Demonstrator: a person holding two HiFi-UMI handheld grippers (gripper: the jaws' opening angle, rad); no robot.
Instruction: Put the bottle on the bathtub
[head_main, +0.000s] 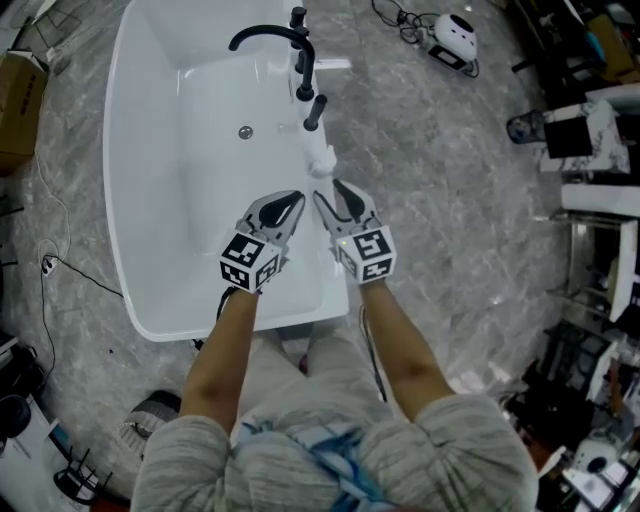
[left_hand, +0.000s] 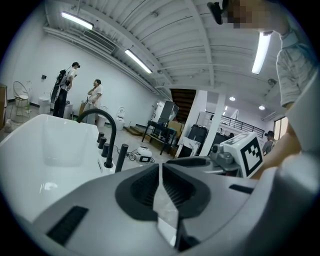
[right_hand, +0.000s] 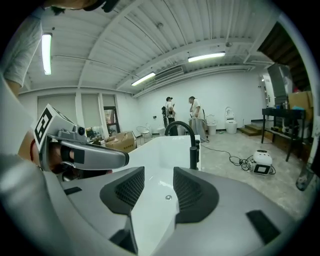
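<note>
A small white bottle (head_main: 320, 157) stands on the right rim of the white bathtub (head_main: 122, 200), just below the black hand-shower post (head_main: 314, 112) and the black faucet (head_main: 290, 42). Both grippers hover over the tub's near right corner, short of the bottle. My left gripper (head_main: 294, 201) is shut with nothing in it; its pads meet in a line in the left gripper view (left_hand: 160, 172). My right gripper (head_main: 329, 195) is open and empty, and the tub basin (right_hand: 157, 150) shows through its gap (right_hand: 159, 185). The right gripper view does not show the bottle.
A marbled grey floor surrounds the tub. A white device with cables (head_main: 455, 35) lies at the far right, a cardboard box (head_main: 18, 100) at the left, racks and equipment (head_main: 590, 130) along the right. Two people (left_hand: 80, 95) stand far beyond the tub.
</note>
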